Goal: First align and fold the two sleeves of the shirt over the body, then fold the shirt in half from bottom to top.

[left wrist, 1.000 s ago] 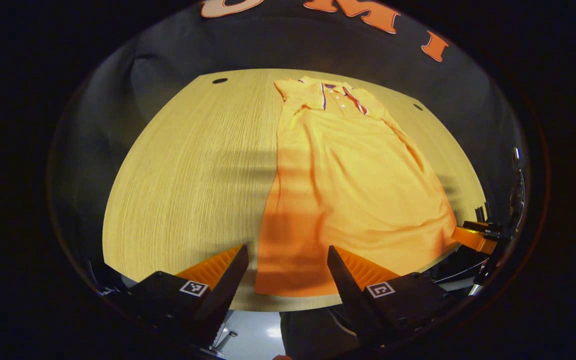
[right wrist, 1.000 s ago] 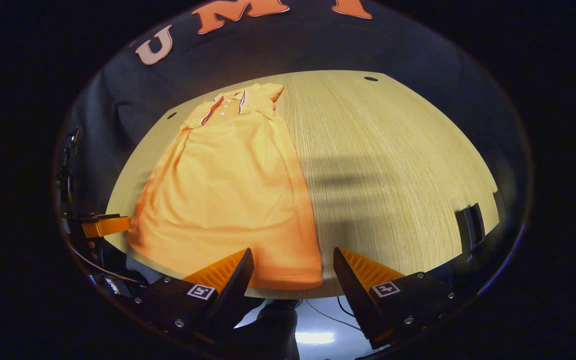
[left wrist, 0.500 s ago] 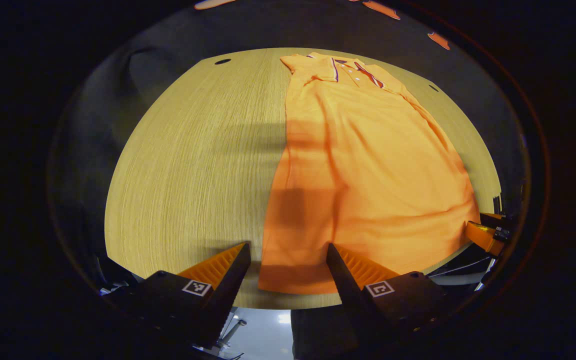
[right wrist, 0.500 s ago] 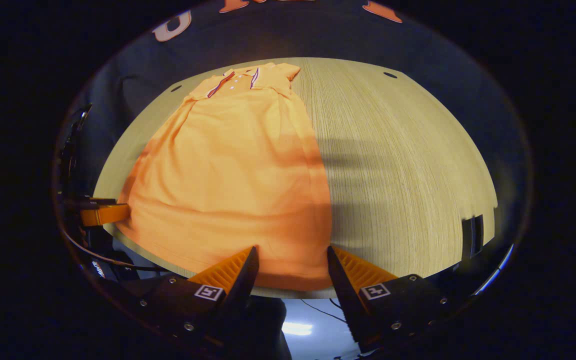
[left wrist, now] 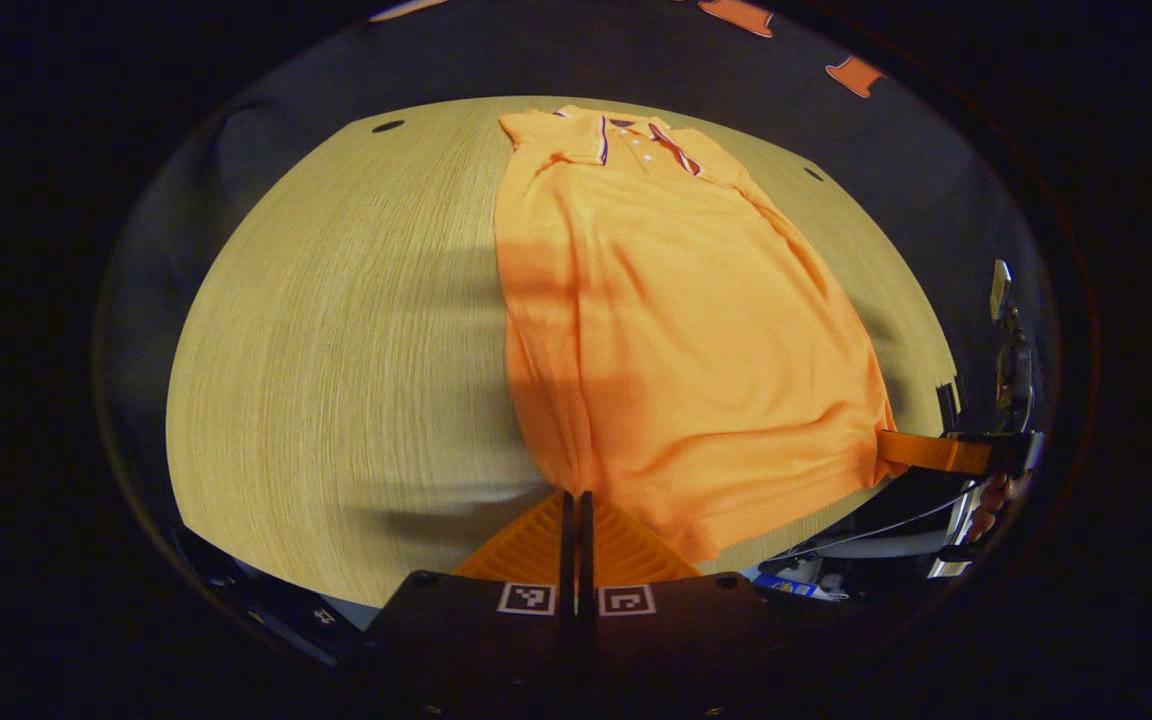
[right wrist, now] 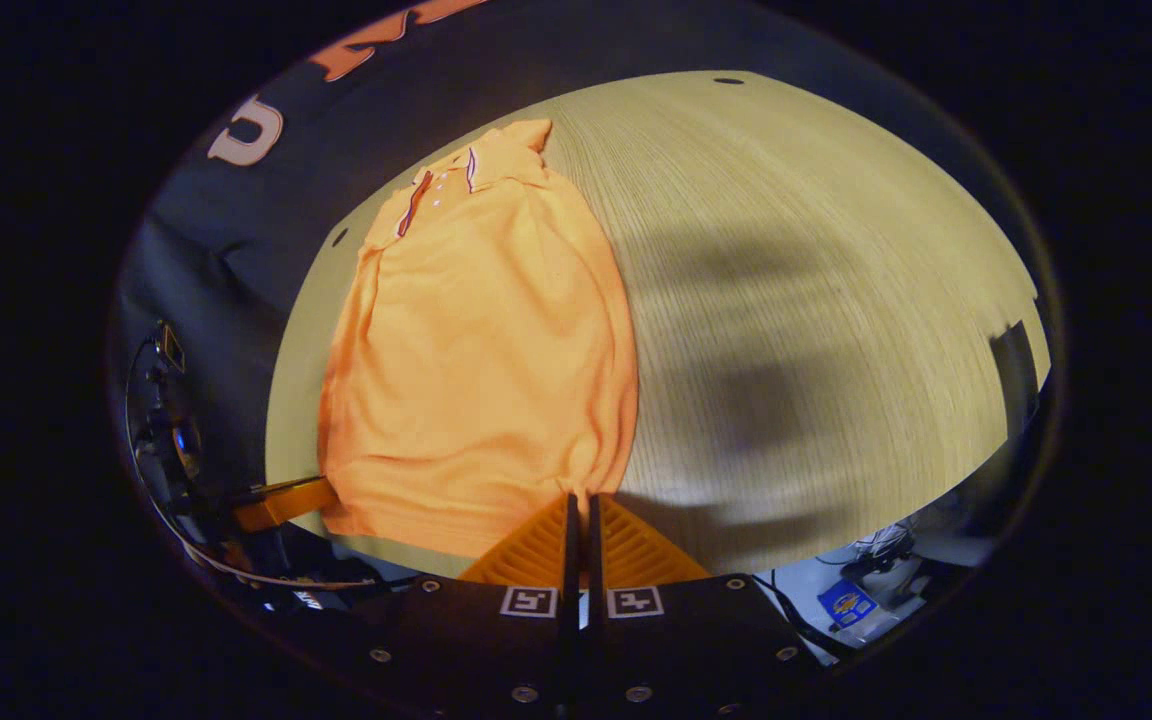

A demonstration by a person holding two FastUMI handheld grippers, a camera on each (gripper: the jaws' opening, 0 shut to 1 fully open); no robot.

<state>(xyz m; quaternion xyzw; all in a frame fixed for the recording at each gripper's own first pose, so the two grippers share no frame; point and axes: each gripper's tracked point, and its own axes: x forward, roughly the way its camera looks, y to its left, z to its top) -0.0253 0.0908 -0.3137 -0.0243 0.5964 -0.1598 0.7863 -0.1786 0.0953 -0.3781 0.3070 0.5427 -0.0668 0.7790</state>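
Table (left wrist: pixel 336 330): pale wood grain, broad. Shirt (left wrist: pixel 676 320): orange polo, lying flat lengthwise, sleeves folded in over the body, collar at the far end, hem at the table's near edge. Left gripper (left wrist: pixel 572 500): fingers pressed together, pinching the hem's left corner. Right gripper (right wrist: pixel 580 503): fingers likewise closed, clamping the hem's right corner; cloth there slightly bunched.

a recording booth: black cloth wall (left wrist: pixel 536 60) behind wooden table (left wrist: pixel 336 350)
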